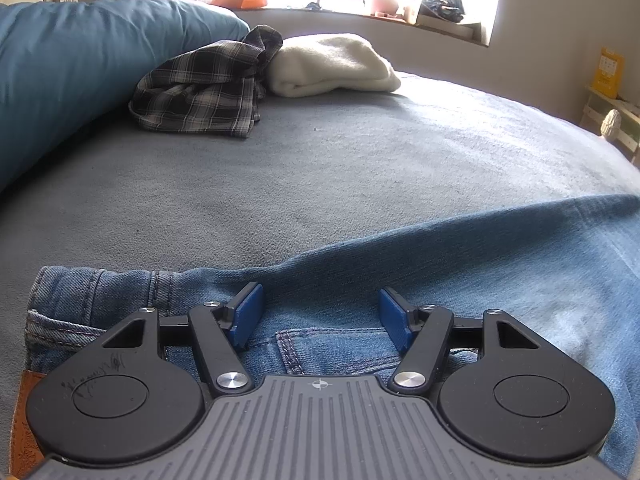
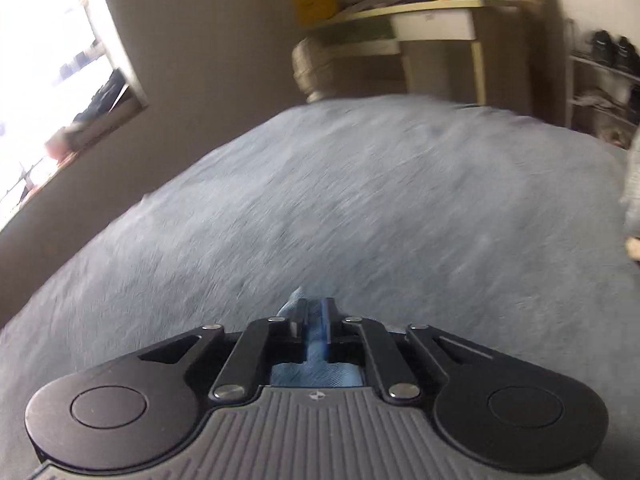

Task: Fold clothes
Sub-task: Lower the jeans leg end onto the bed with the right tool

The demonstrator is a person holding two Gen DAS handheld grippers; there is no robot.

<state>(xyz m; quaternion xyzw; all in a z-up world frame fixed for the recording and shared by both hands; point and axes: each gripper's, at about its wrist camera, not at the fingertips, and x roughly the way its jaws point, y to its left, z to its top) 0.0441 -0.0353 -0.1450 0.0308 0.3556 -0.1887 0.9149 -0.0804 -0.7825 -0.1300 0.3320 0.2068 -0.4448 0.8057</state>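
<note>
Light blue jeans [image 1: 480, 264] lie flat on the grey bed [image 1: 320, 168] in the left wrist view, with the waistband and a belt loop at the lower left. My left gripper [image 1: 319, 300] hovers just over the waistband, its blue pads wide apart and holding nothing. In the blurred right wrist view, my right gripper [image 2: 314, 312] has its fingers nearly together with a fold of the jeans' denim [image 2: 316, 376] pinched between them. A tip of the fabric pokes out ahead of the fingers, above the bed [image 2: 360, 200].
A crumpled plaid shirt [image 1: 200, 88] and a folded cream garment [image 1: 332, 64] sit at the far side of the bed beside a teal duvet [image 1: 80, 64]. A cluttered windowsill [image 1: 360, 12] lies behind them. A desk [image 2: 432, 24] and a shoe rack [image 2: 600, 72] stand past the bed's end.
</note>
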